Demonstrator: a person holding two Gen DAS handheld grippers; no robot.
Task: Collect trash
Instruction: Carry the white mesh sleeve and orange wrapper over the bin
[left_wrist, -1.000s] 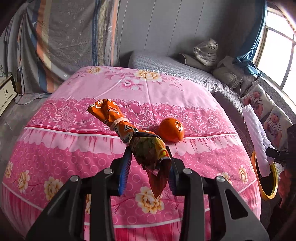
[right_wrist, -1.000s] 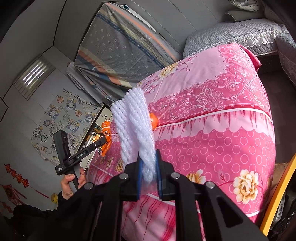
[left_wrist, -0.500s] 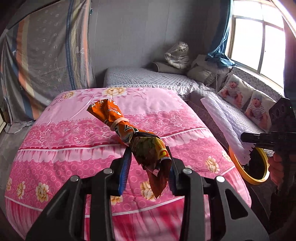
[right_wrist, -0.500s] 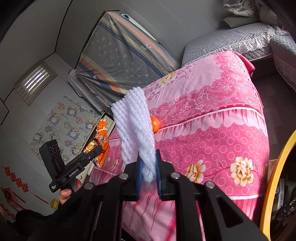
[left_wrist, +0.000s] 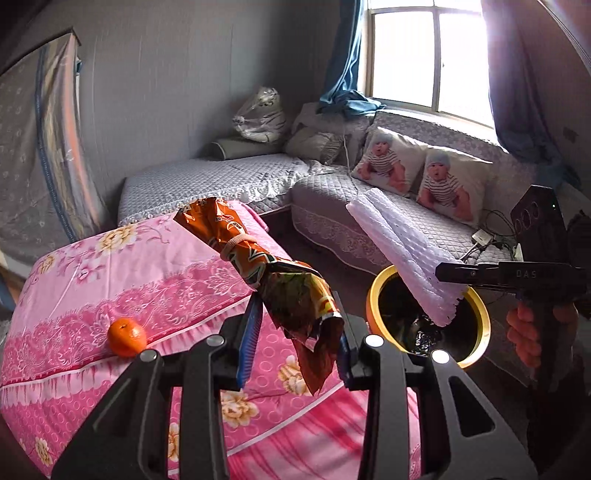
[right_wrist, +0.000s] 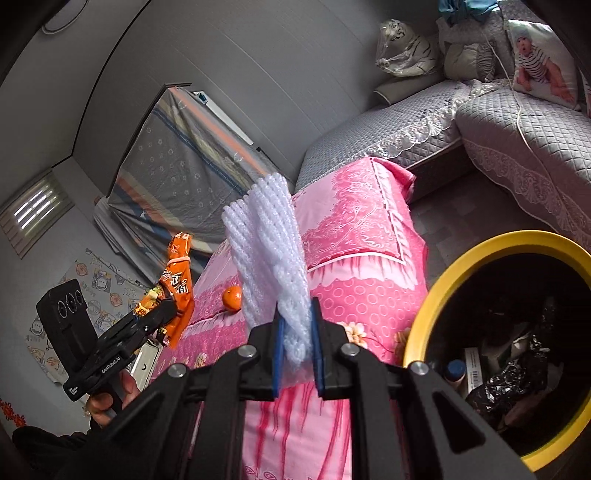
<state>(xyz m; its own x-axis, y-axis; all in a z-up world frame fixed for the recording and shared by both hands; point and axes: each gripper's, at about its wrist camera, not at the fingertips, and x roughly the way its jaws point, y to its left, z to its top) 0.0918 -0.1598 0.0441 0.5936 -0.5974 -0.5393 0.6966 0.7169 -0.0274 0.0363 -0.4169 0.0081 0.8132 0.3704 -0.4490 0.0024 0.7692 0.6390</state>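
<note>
My left gripper (left_wrist: 295, 343) is shut on an orange snack bag (left_wrist: 266, 269) tied with a rubber band, held in the air over the bed's right side. My right gripper (right_wrist: 297, 354) is shut on a white foam net sleeve (right_wrist: 269, 251). In the left wrist view the sleeve (left_wrist: 402, 251) hangs right over the yellow-rimmed trash bin (left_wrist: 373, 291). The bin (right_wrist: 436, 295) shows at the right of the right wrist view, with dark trash inside. The bag also shows in the right wrist view (right_wrist: 179, 280).
An orange (left_wrist: 126, 335) lies on the pink floral bed (left_wrist: 110, 280). A grey quilted corner sofa (left_wrist: 325, 192) with baby-print pillows (left_wrist: 391, 162) stands behind the bin, under a window. A covered mattress (right_wrist: 177, 177) leans on the wall.
Both grippers have swung right, away from the bed and toward the bin. The foam sleeve now hangs over the bin's mouth. The orange stays on the bed.
</note>
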